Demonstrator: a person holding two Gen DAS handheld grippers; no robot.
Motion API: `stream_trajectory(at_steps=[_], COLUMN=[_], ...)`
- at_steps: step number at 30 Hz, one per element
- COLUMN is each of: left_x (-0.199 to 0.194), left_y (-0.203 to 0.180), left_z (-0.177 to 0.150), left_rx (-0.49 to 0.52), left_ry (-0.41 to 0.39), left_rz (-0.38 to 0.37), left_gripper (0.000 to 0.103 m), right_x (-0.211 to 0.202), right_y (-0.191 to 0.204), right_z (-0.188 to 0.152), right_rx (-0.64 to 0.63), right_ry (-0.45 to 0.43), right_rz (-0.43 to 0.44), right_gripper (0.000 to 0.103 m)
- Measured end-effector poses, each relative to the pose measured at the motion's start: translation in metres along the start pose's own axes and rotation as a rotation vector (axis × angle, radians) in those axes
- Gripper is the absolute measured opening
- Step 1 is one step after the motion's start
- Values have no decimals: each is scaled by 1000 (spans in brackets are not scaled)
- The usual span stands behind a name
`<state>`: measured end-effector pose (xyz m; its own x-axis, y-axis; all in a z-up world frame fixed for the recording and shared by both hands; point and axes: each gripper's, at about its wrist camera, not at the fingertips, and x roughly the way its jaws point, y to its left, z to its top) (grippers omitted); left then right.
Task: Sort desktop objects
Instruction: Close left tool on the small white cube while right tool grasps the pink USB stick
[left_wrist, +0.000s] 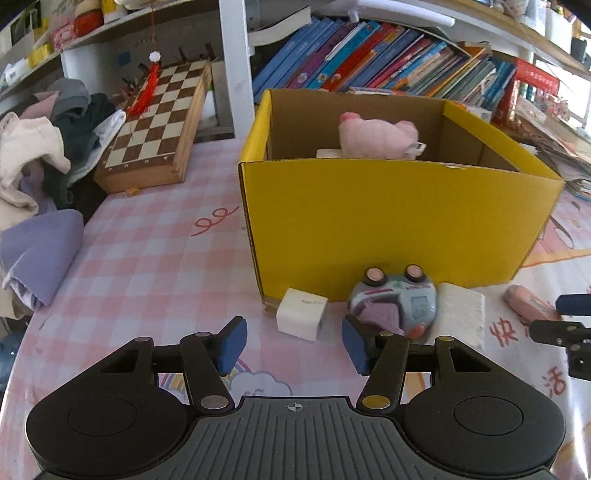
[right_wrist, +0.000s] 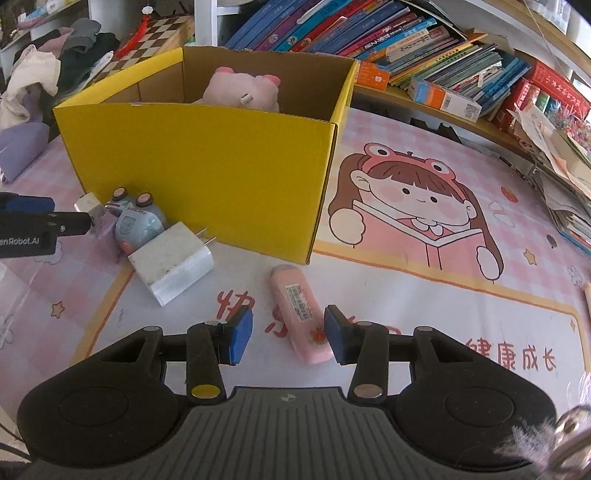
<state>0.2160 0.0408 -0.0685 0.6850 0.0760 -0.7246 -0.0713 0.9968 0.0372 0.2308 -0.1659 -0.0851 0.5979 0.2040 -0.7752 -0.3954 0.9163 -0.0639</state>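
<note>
A yellow cardboard box (left_wrist: 388, 221) (right_wrist: 207, 166) stands on the desk with a pink plush toy (left_wrist: 376, 136) (right_wrist: 240, 88) inside. In front of it lie a small white cube charger (left_wrist: 301, 317) (right_wrist: 88, 205), a grey-blue frog-shaped gadget (left_wrist: 395, 302) (right_wrist: 138, 223), a larger white plug adapter (left_wrist: 461, 314) (right_wrist: 171, 264) and a pink tube (left_wrist: 530, 304) (right_wrist: 301, 314). My left gripper (left_wrist: 293, 343) is open, its fingers on either side of the cube charger and just short of it. My right gripper (right_wrist: 288, 334) is open around the near end of the pink tube.
A chessboard box (left_wrist: 155, 125) and a heap of clothes (left_wrist: 48, 147) fill the far left. Leaning books (left_wrist: 388, 59) (right_wrist: 406, 40) line the shelf behind the box. Paper stacks (right_wrist: 561, 166) crowd the right edge. The pink cartoon mat (right_wrist: 424, 221) covers the desk.
</note>
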Motion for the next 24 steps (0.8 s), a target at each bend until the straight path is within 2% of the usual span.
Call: stream_trajectory(at_steps=[10, 17, 22, 24], left_x=[22, 33, 38, 37], left_y=[2, 4, 5, 5], left_z=[8, 10, 10, 9], left_rx=[-7, -13, -9, -7], left_ry=[23, 38, 37, 35], left_rz=[-8, -17, -22, -26], left_gripper=[56, 51, 47, 43], right_x=[15, 20, 20, 21], right_y=[-6, -8, -7, -7], right_z=[6, 5, 6, 6], right_rx=[1, 6, 2, 2], right_ry=[33, 49, 50, 50], right_rz=[5, 13, 23, 29], right_gripper=[42, 42, 39, 32])
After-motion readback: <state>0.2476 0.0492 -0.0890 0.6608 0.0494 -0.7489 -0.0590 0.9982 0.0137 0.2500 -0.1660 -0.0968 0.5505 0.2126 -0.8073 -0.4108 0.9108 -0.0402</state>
